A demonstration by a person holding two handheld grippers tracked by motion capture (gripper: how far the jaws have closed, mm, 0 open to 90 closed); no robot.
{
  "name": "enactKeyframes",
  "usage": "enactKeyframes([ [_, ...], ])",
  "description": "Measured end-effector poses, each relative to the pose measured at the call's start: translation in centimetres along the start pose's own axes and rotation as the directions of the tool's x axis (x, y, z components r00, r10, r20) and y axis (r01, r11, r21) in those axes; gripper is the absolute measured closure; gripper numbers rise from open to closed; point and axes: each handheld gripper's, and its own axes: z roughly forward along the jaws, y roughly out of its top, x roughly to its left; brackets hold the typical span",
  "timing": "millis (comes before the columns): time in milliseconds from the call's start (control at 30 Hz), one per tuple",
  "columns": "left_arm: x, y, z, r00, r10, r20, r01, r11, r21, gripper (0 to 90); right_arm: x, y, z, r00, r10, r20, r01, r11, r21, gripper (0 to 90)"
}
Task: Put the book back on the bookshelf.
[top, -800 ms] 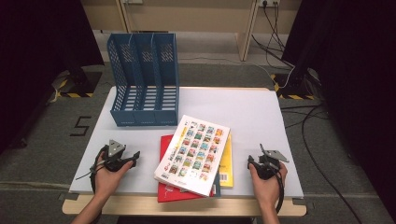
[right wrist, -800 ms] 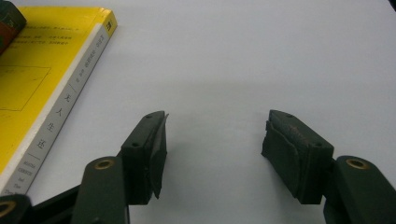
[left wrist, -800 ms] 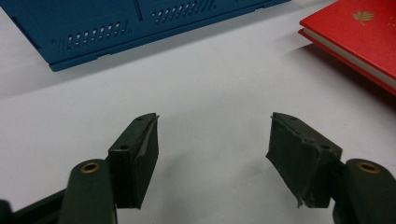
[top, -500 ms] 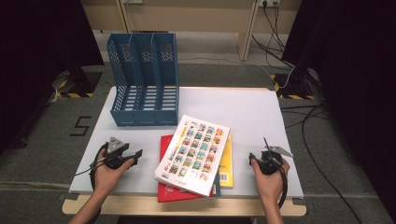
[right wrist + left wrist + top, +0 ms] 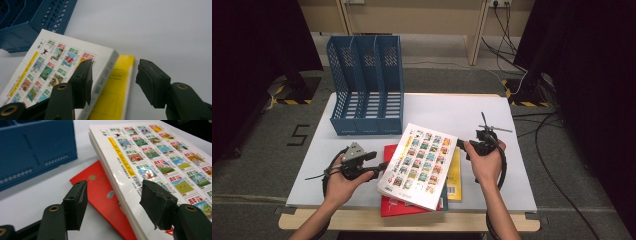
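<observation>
A white book point(image 5: 422, 165) with a grid of small pictures on its cover lies askew on a red book point(image 5: 404, 206) and a yellow book point(image 5: 454, 172) near the table's front edge. My left gripper point(image 5: 381, 165) stands open at the white book's left edge. In the left gripper view its jaws point(image 5: 115, 192) straddle that edge of the white book point(image 5: 160, 157) above the red book point(image 5: 105, 192), and the pads do not touch it. My right gripper point(image 5: 462, 145) is open at the book's upper right edge, over the white book point(image 5: 57, 65) and the yellow book point(image 5: 117, 87).
A blue three-slot file rack point(image 5: 367, 85) stands at the back left of the white table point(image 5: 472, 110), close behind the books. Cables trail on the floor to the right of the table.
My left gripper has moved right to the white book's left edge. My right gripper has moved up and left to the book's upper right edge. The books have not moved.
</observation>
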Motion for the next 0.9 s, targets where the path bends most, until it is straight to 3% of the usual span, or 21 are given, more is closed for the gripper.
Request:
enactKeyframes([
  [200,-0.2,0.2,1.6,0.9998,-0.004,0.018,0.003,0.9995,0.03,39.0,0.3,1.1,2.4,0.9993,0.032,-0.017,-0.03,0.9952,0.093,44.9],
  [467,-0.2,0.5,2.8,0.9998,-0.008,0.02,0.007,0.9987,0.05,39.6,0.5,1.2,3.8,0.9961,0.078,-0.042,-0.07,0.9858,0.153,43.1],
  [700,-0.2,0.7,3.6,0.9994,-0.011,0.033,0.009,0.9978,0.065,40.7,0.2,1.3,5.0,0.9866,0.14,-0.084,-0.121,0.9726,0.198,37.3],
  [900,-0.1,0.6,3.9,0.9986,-0.026,0.047,0.023,0.9974,0.069,42.3,-0.1,1.3,6.0,0.9729,0.196,-0.122,-0.165,0.9591,0.23,33.4],
])
